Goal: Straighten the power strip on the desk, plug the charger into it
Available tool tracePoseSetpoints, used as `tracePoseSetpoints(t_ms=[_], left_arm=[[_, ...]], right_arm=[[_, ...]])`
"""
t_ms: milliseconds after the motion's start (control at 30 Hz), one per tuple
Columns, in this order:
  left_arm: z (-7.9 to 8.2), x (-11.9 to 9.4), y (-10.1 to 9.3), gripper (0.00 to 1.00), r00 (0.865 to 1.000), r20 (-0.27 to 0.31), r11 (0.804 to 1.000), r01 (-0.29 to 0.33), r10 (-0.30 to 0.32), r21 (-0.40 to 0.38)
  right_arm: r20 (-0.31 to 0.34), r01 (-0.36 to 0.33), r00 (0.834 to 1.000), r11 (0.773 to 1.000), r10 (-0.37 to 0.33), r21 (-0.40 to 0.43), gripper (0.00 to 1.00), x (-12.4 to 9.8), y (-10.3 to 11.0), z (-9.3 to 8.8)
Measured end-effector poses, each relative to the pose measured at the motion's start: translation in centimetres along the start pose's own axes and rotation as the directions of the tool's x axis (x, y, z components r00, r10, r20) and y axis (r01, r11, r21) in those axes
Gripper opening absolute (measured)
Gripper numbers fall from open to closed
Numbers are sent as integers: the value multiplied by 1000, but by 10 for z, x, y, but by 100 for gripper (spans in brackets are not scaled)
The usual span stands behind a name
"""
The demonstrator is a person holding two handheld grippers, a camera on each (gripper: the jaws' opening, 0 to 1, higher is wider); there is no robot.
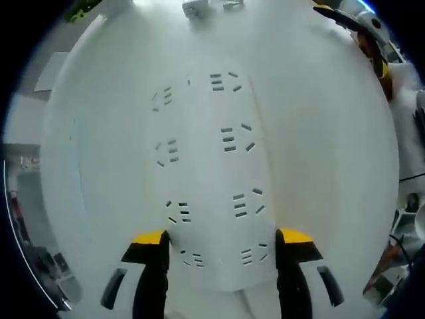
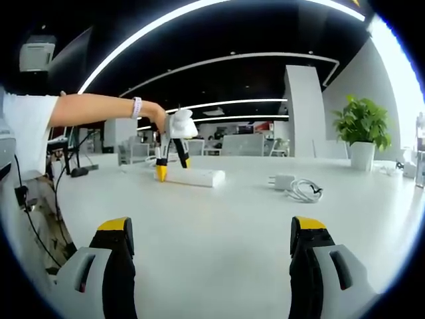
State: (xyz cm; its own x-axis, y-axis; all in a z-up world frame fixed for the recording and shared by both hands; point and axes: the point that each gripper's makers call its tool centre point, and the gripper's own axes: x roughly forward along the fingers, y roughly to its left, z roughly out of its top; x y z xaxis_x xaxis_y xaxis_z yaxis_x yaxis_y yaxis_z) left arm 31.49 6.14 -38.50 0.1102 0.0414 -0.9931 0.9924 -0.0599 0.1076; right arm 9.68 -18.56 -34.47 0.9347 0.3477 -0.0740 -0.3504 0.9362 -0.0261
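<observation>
Presently, key relation: power strip (image 1: pixel 212 179) directly beneath left tool (image 1: pixel 222 244), long axis running away from the jaw tips up the left gripper view; both yellow-tipped jaws straddling the near end, one at each long edge.
Left tool state: jaws set wide, strip between them; contact with the strip edges not certain from this angle.
Left tool, seen from the right gripper view: left tool (image 2: pixel 172 167) poised tips-down over the left end of the power strip (image 2: pixel 194 177), held by a person's hand (image 2: pixel 161 117).
Right tool state: right tool (image 2: pixel 212 239) wide apart, nothing between the jaws, low over bare worktop (image 2: pixel 219 219).
Strip position: flat on the white worktop (image 1: pixel 332 166), far side of it from the right tool, long axis crossways in the right gripper view.
Charger position: charger (image 2: pixel 283 182) with coiled cable (image 2: pixel 304 191) lying just right of the strip, apart from it, unplugged.
Nearer tool: left for the strip; right judged the better placed for the charger, though well apart from it.
Count: one strip, one charger, one cable, two tools; socket groups on the strip face in two columns, roughly four per column, exact figure unclear.
Background: one potted plant (image 2: pixel 363 126).
</observation>
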Motion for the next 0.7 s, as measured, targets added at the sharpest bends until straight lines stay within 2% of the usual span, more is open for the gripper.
tracePoseSetpoints(t_ms=[167,233,300,400,533,700], left_arm=[[-2,-2,1,67,1000,3,999,-19,19,-47],[0,-6,9,74,997,29,996,-74,76,-47],[0,-11,13,80,994,34,993,-104,106,-54],[-1,-16,12,81,993,36,993,-106,109,-59],[1,-24,11,84,989,74,989,-120,126,-83],[5,-31,6,95,983,133,987,-111,126,-118]], right_arm=[[3,-4,1000,1000,4,-2,98,1,1,1],[5,-5,1000,1000,5,-3,98,1,2,2],[6,-6,1000,1000,6,-4,98,1,2,3],[7,-8,1000,1000,8,-7,98,0,3,4],[11,-12,1000,1000,12,-8,98,1,6,5],[12,-23,1000,1000,23,-15,98,0,10,6]])
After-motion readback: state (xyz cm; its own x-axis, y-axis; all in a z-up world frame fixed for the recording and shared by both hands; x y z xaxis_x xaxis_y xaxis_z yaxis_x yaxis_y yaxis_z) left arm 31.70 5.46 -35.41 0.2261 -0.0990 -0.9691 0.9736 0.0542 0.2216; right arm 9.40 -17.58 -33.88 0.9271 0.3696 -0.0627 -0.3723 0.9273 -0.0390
